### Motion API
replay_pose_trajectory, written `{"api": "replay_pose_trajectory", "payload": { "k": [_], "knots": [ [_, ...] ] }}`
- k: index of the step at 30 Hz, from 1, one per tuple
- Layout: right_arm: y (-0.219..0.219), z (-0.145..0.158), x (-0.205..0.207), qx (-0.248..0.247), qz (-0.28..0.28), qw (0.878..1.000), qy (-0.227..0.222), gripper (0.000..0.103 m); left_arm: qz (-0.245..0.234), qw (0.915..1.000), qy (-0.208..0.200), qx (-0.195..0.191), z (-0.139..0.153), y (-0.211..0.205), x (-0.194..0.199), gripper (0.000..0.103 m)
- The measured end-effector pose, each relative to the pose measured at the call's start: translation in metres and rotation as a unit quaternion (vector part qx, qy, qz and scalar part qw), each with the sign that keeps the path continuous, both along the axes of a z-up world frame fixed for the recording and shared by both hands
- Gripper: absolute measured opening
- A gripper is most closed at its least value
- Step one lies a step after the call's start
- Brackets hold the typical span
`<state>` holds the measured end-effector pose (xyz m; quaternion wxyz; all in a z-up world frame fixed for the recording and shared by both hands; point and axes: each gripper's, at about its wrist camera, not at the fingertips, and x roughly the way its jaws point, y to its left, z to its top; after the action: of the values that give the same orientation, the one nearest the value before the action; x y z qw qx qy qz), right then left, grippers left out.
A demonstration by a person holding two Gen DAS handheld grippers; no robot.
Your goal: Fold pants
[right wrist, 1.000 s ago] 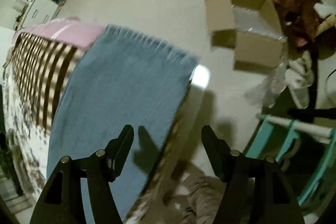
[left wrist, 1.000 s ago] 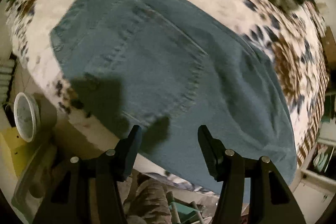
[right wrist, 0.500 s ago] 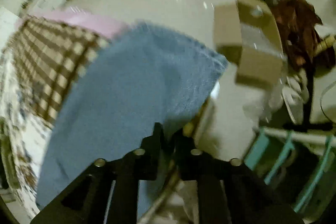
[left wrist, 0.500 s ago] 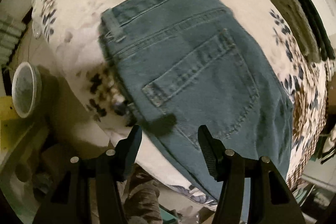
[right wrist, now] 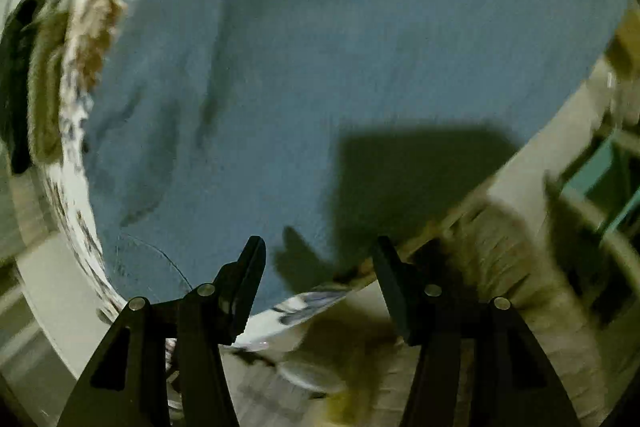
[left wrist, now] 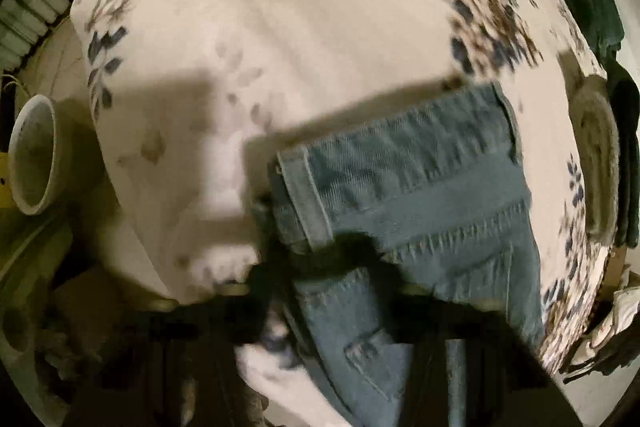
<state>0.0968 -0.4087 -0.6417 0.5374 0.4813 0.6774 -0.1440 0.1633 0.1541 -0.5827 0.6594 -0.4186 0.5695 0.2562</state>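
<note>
R gripper (right wrist: 320, 267) reopened; L grip (left wrist: 332, 267) blurred.

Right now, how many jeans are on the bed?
1. The jeans lie on the flowered bed, waistband in the left gripper, blue cloth under the open right gripper. More may be hidden.

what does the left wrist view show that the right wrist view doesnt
Only the left wrist view shows the waistband with its belt loop, the left gripper shut on it, and a round white dish off the bed. Only the right wrist view shows the right gripper, open above smooth denim. Both show the jeans lying on the flowered bedspread.
</note>
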Motion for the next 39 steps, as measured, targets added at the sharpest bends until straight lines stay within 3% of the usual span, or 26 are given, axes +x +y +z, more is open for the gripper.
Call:
{"api": "replay_pose_trajectory", "payload": {
  "k": [3,4,8,11,14,17,18,19,20,21,22,25,30,32,34,39],
  "knots": [
    [0.003,-0.009,-0.012,-0.024,-0.051,0.998,0.009,0.02,0.01,0.9998,-0.019,0.001,0.004,0.007,-0.009,0.012],
    [0.002,-0.009,-0.014,-0.031,-0.056,0.998,0.004,0.016,0.006,0.9997,-0.025,0.003,0.008,0.008,-0.014,0.011],
    [0.003,0.009,-0.011,-0.069,-0.009,0.997,-0.015,0.011,-0.001,0.9995,-0.031,-0.003,0.02,0.015,-0.039,0.011],
    [0.011,0.014,-0.008,-0.084,0.016,0.996,-0.013,0.01,0.003,0.9996,-0.008,-0.025,0.001,0.011,-0.043,0.012],
    [0.012,0.003,0.0,-0.081,0.06,0.995,0.016,0.013,0.018,0.9982,0.001,-0.058,-0.003,0.016,-0.041,0.016],
    [0.011,0.017,0.018,-0.067,0.098,0.993,0.006,0.044,-0.015,0.9988,0.012,-0.045,0.023,0.009,-0.03,0.021],
    [0.016,0.027,0.027,-0.058,0.114,0.992,-0.011,0.056,-0.031,0.9991,0.011,-0.028,0.037,0.002,-0.025,0.031],
    [0.025,0.033,0.036,-0.052,0.124,0.991,-0.023,0.06,-0.043,0.9989,0.005,-0.016,0.047,-0.004,-0.019,0.043],
    [0.026,0.039,0.047,-0.042,0.129,0.99,-0.029,0.06,-0.063,0.998,-0.004,-0.003,0.058,-0.015,-0.01,0.051],
    [0.026,0.042,0.06,-0.022,0.121,0.992,-0.03,0.061,-0.081,0.9966,-0.011,0.008,0.067,-0.026,-0.001,0.065],
    [0.024,0.04,0.073,0.0,0.1,0.994,-0.033,0.061,-0.098,0.9949,-0.02,0.015,0.073,-0.037,0.01,0.069],
    [0.013,0.032,0.114,0.022,0.037,0.999,-0.03,0.06,-0.136,0.9895,-0.049,0.0,0.076,-0.076,0.052,0.069],
    [0.0,0.014,0.18,0.036,-0.044,0.998,-0.01,0.06,-0.199,0.9792,-0.032,-0.028,0.039,-0.122,0.126,0.069],
    [0.004,0.004,0.194,0.027,-0.047,0.998,0.013,0.052,-0.217,0.9757,-0.019,-0.023,0.023,-0.131,0.145,0.069],
    [0.0,-0.008,0.195,0.016,-0.059,0.997,0.048,0.013,-0.228,0.9735,-0.003,-0.013,0.013,-0.134,0.154,0.069],
    [-0.012,0.011,0.208,-0.003,-0.05,0.999,0.01,0.0,-0.244,0.9698,0.008,0.001,0.003,-0.135,0.172,0.069]
  ]
}}
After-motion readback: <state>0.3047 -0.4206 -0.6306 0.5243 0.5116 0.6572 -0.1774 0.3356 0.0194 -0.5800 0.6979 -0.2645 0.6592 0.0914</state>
